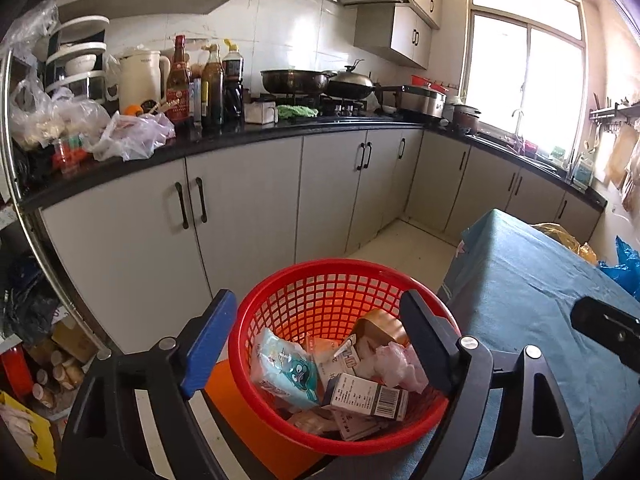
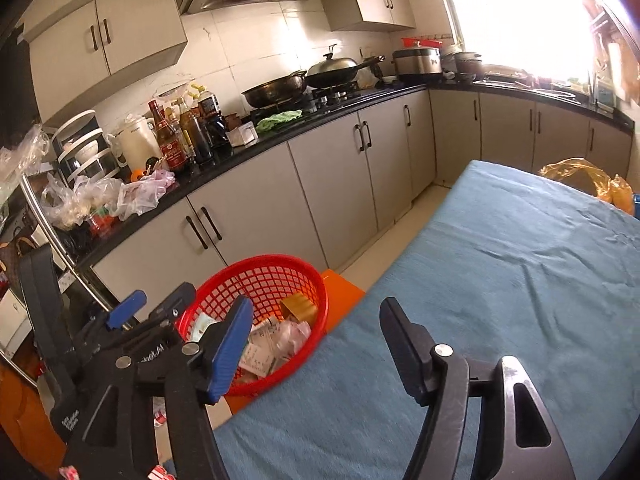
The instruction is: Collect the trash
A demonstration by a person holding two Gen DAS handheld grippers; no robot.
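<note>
A red mesh basket (image 1: pixel 320 276) stands on an orange stool (image 1: pixel 240 412) beside the blue-clothed table (image 1: pixel 540 300). It holds a tissue pack (image 1: pixel 284 368), a small barcoded carton (image 1: pixel 368 396), a gold box (image 1: pixel 380 326) and crumpled pink plastic (image 1: pixel 396 364). My left gripper (image 1: pixel 320 344) hovers over the basket, open, with nothing between its pads. My right gripper (image 2: pixel 316 354) is open and empty above the table's near left edge (image 2: pixel 500 280), just right of the basket (image 2: pixel 256 262). The left gripper (image 2: pixel 154 304) shows at its left.
A black countertop (image 1: pixel 240 140) over grey cabinets carries bottles (image 1: pixel 212 88), plastic bags (image 1: pixel 132 136), a kettle and woks (image 1: pixel 296 80). A yellow plastic bag (image 2: pixel 580 178) lies at the table's far end, a blue bag (image 1: pixel 626 264) beside it. Boxes and jars (image 1: pixel 60 364) clutter the floor at left.
</note>
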